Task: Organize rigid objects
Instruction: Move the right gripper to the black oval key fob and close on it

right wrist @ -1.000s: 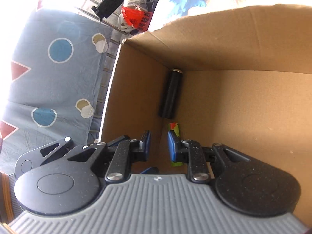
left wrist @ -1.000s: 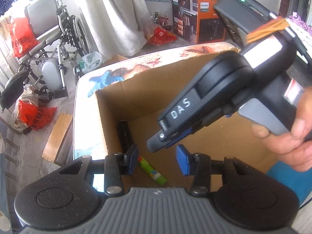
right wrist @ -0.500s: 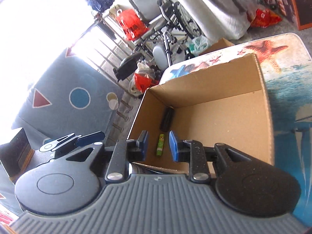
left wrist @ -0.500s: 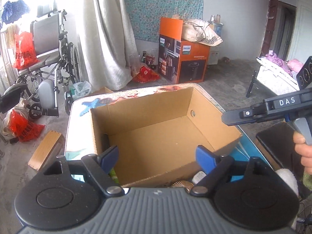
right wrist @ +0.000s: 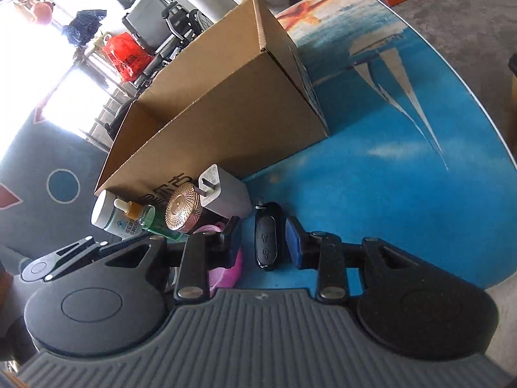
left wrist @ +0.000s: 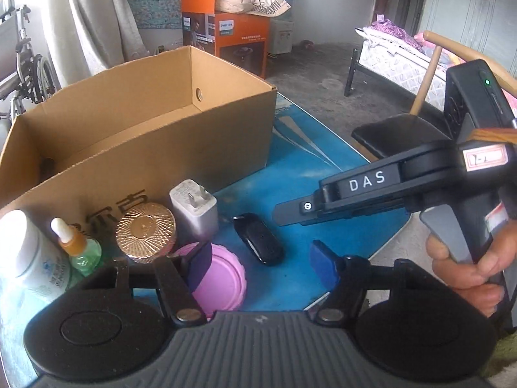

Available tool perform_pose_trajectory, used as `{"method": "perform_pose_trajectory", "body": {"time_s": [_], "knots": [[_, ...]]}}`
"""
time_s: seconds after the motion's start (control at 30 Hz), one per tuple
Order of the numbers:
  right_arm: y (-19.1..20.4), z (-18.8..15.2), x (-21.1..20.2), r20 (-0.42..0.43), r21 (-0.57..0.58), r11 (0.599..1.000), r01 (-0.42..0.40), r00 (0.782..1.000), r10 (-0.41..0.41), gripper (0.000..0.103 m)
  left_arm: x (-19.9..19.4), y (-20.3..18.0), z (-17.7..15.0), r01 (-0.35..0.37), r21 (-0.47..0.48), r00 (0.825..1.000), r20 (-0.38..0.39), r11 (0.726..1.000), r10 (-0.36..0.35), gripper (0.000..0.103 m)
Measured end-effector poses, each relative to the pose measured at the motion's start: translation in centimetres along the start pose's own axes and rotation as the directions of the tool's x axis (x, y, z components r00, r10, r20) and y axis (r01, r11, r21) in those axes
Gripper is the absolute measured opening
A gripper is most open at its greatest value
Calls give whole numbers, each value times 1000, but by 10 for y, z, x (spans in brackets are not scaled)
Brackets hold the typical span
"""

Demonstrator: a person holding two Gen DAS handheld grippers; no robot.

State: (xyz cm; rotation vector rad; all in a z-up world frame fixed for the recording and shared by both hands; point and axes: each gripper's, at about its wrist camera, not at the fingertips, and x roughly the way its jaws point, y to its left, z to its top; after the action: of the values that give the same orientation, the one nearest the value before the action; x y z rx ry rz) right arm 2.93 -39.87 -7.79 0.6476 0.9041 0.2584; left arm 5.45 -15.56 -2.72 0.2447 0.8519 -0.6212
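Item: key fob (right wrist: pixel 267 237), black, glossy, flat on your counter (right wrist: pixel 387 161) just in front of the box (right wrist: pixel 226 113). Likely light, stiff, slippery; take it across its long sides. Your right tool (right wrist: pixel 263 242) straddles it, jaws narrow, just been opening, pads not touching. Your left tool (left wrist: pixel 260 263) is half spread, just been closing, empty, over the pink lid (left wrist: pixel 223 278). Beside: charger (right wrist: pixel 223 194), gold jar (right wrist: pixel 182 207), dropper bottle (right wrist: pixel 142 215).
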Motion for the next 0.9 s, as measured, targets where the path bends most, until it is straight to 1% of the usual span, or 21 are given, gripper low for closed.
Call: {"method": "perform_pose_trajectory", "body": {"time_s": [0.07, 0.13, 0.17, 0.2, 0.27, 0.33, 0.47, 0.63, 0.7, 0.8, 0.9], "knots": [[-2, 0, 11, -10, 13, 1000, -2, 1000, 2, 30, 13, -4, 2, 4, 9, 1000, -24, 1000, -4, 56], [-5, 5, 16, -22, 38, 999, -25, 999, 26, 30, 24, -4, 6, 16, -3, 999, -46, 1000, -16, 52], [-7, 8, 21, -28, 53, 998, -38, 999, 40, 30, 29, -6, 9, 18, -10, 998, -60, 1000, -18, 48], [-9, 10, 24, -32, 65, 997, -45, 998, 47, 30, 35, -6, 10, 15, -13, 997, -76, 1000, -15, 45], [-13, 12, 27, -33, 73, 996, -45, 998, 47, 30, 45, -8, 15, -6, -5, 994, -108, 1000, 5, 43], [-16, 14, 29, -34, 79, 996, -51, 998, 54, 30, 54, -10, 19, -28, 10, 990, -141, 1000, 30, 42], [-22, 16, 30, -28, 91, 993, -69, 997, 72, 30, 68, -11, 25, -25, 13, 979, -201, 1000, 27, 42], [-29, 17, 30, -27, 99, 991, -89, 995, 92, 30, 83, -11, 29, -32, -2, 970, -243, 999, 31, 42], [-30, 17, 31, -25, 102, 991, -92, 995, 95, 30, 86, -13, 31, -30, 1, 970, -243, 1000, 29, 42], [-34, 17, 31, -22, 105, 990, -92, 995, 95, 30, 89, -18, 32, -3, 7, 973, -232, 1000, 5, 42], [-35, 16, 30, -24, 94, 992, -88, 996, 90, 28, 91, -26, 32, 8, 32, 977, -214, 999, -1, 42]]}}
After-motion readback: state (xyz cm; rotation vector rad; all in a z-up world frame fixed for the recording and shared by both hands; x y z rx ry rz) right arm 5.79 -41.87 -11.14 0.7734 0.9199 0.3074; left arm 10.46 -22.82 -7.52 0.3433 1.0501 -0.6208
